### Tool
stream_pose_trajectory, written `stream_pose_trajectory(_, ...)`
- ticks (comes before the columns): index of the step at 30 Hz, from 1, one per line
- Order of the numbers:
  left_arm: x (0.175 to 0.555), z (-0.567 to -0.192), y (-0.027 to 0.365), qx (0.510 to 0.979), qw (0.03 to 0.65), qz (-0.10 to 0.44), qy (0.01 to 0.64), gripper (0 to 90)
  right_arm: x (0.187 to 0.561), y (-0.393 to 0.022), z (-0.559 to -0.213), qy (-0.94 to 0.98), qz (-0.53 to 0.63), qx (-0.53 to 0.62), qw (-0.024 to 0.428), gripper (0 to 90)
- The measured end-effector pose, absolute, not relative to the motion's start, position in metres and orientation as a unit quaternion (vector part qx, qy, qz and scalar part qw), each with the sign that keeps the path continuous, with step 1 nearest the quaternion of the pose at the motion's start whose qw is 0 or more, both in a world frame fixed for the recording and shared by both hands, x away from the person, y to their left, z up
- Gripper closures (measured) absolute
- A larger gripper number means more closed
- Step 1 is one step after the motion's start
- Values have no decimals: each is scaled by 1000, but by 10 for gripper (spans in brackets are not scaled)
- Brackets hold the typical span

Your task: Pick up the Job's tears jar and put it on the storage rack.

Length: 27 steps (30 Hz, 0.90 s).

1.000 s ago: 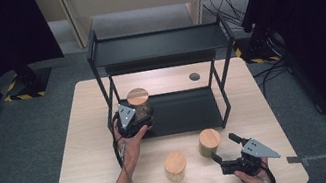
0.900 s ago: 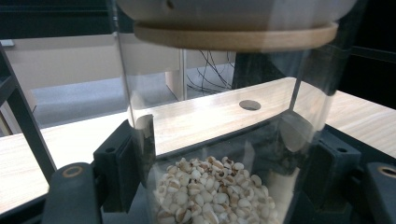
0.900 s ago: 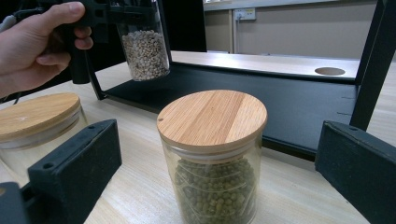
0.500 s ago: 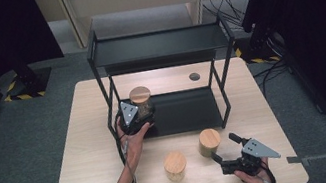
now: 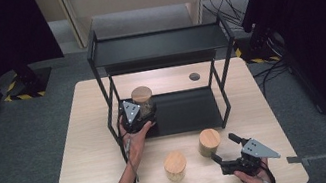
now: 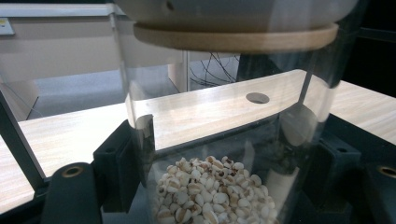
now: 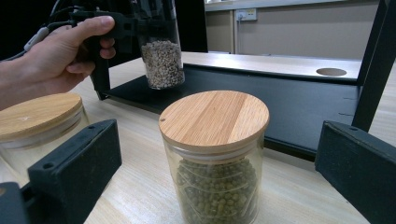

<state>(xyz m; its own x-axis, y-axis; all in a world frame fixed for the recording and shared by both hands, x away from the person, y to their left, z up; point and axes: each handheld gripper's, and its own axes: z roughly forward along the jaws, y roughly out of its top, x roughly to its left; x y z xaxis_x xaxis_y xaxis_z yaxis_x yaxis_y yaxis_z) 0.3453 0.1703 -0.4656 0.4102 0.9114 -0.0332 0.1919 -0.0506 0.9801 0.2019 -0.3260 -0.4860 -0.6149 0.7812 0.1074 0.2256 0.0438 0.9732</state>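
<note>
Left tongs [image 5: 140, 111] pinching pale-grain jar [image 5: 143, 103] above shelf base [image 5: 190, 112], right tongs [image 5: 223, 154] spread, green-bean jar [image 7: 215, 154] between them

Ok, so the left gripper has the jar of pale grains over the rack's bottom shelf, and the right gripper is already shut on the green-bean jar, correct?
Not quite. The left gripper does hold the jar of pale grains over the bottom shelf, but the right gripper is open: the right gripper view shows its jaws standing apart from the green-bean jar.

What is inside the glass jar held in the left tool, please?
Pale, off-white grains fill the lower part of the jar; the space above them is empty. Its base is out of frame.
</note>
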Motion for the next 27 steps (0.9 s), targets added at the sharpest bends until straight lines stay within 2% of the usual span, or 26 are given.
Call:
stream_pose_trajectory(22, 341, -473, 164, 643, 529, 340, 438, 250, 202, -326, -486, 683, 586, 368, 236, 8)
stream_pose_trajectory(23, 340, -473, 164, 637, 531, 339, 443, 245, 202, -326, -486, 682, 586, 369, 236, 8)
stream_pose_trajectory(24, 340, -473, 164, 637, 531, 339, 443, 187, 202, -326, -486, 682, 586, 369, 236, 8)
stream_pose_trajectory(27, 337, -472, 163, 633, 531, 342, 448, 147, 202, -325, -486, 682, 586, 368, 236, 8)
